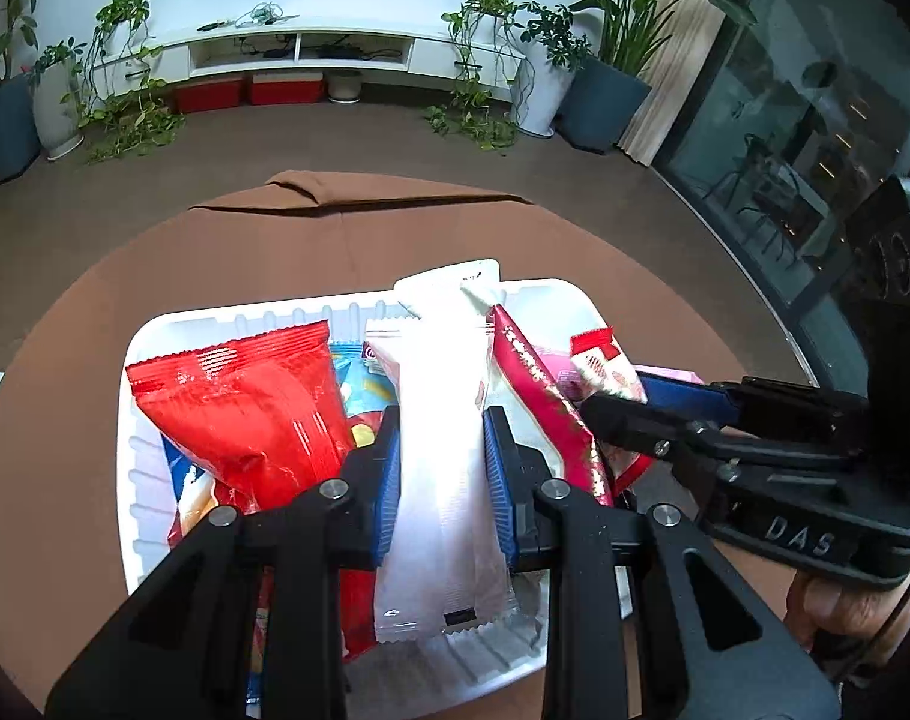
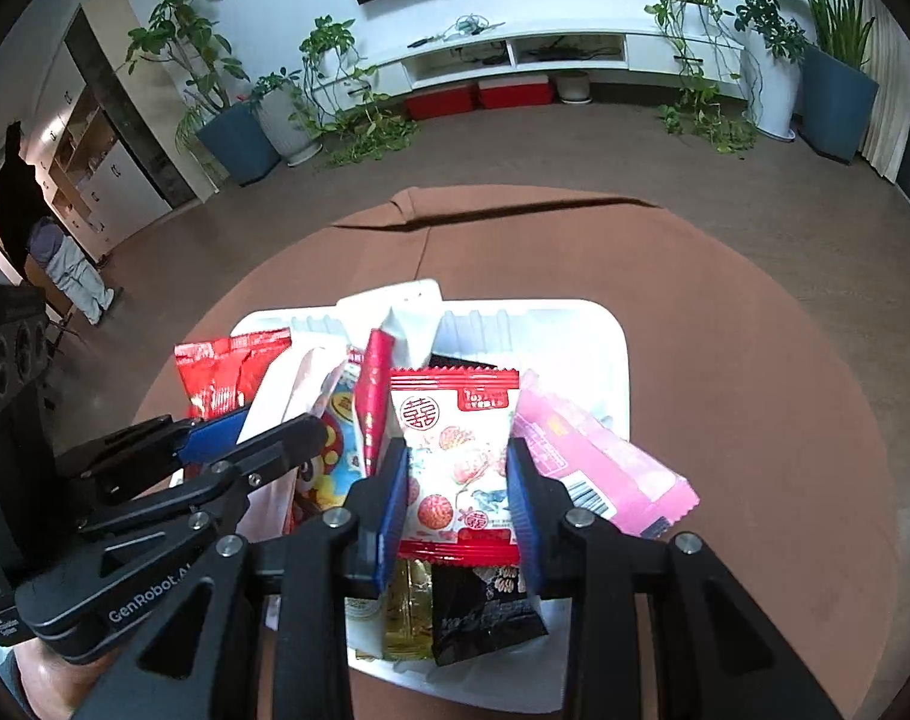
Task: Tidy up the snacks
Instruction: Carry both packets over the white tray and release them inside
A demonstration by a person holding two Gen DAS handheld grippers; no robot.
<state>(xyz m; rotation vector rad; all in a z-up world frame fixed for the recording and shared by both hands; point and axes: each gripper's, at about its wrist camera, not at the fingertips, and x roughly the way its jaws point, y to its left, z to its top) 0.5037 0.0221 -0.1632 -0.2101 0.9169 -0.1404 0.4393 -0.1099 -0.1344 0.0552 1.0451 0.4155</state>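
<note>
Left hand-held gripper [image 1: 442, 468]: jaws nearly closed, blue pads pressing both long edges of a white packet [image 1: 440, 420]. Packet runs lengthwise btwn the fingers, its far end pointing to 12 o'clock over the far rim of the white tray [image 1: 155, 336], near end hanging toward 6 o'clock over the tray floor.

Right hand-held gripper [image 2: 457, 492]: jaws a bit wider but still narrow, pads clamped on the two sides of a red-and-white snack bag [image 2: 455, 456] w/ red sealed edges top & bottom. Bag sits upright btwn the fingers, above the tray's contents.

In the left wrist view the right gripper comes in from 3 o'clock, just beside the left one, w/ its bag at the tray's right part. A person's fingers [image 1: 827, 606] show under its body at 4 o'clock.

Tray rests on a round surface w/ brown cloth [image 2: 725, 330]. In it: a big red bag [image 1: 245, 414] at 9 o'clock of the white packet, a crimson stick pack [image 1: 545, 402] btwn the two grippers, a pink pack [image 2: 599, 468] at 3 o'clock of the right gripper, a black pack [image 2: 485, 606] and a gold pack [image 2: 407, 612] below it at 6 o'clock.
</note>
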